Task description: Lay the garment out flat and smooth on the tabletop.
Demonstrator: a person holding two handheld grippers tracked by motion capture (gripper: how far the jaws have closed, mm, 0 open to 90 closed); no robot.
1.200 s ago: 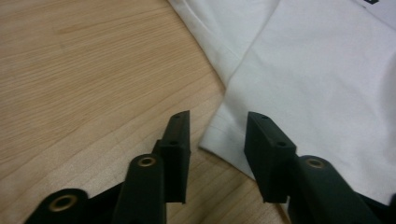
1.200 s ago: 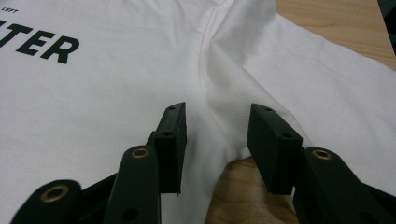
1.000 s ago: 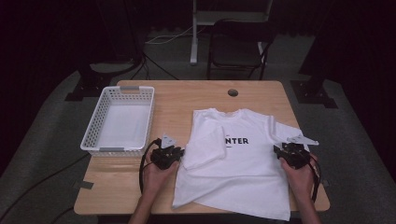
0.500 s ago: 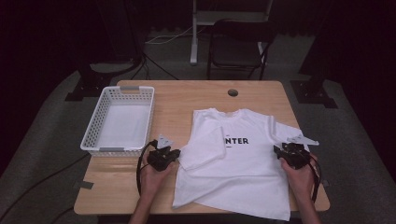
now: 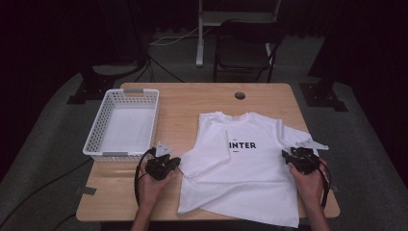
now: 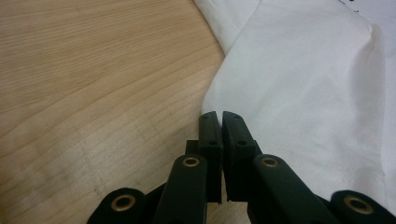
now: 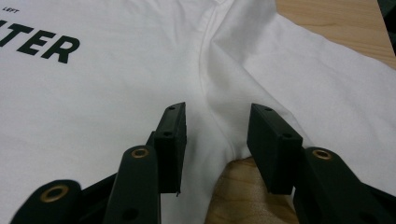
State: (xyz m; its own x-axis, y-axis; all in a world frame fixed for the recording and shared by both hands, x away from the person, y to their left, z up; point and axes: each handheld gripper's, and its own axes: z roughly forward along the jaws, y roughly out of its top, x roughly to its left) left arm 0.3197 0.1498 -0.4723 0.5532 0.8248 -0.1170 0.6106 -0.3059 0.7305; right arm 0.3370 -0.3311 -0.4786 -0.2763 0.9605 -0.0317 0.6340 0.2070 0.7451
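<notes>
Leftward and slightly down since a second ago, the left gripper (image 5: 161,166) has drawn away from the folded sleeve of one white T-shirt (image 5: 245,178), while the right gripper (image 5: 302,159) has barely shifted at the shirt's right edge. Two grippers, one shirt and one white basket (image 5: 122,124) sit on a single wooden desk (image 5: 192,103) at the centre of the high view. The shirt lies flat in the lower right of the desk, printed letters facing up, its left sleeve folded over the chest. In the left gripper view the jaws stand nearly closed with only a sliver between them, holding nothing, their tips at the sleeve's edge where cloth meets bare wood. In the right gripper view the jaws stand wide apart, astride the seam where the right sleeve joins the body. The basket, at the desk's upper left, is empty. Beyond the desk, a dark room holds one folding chair (image 5: 245,48) on grey floor.
</notes>
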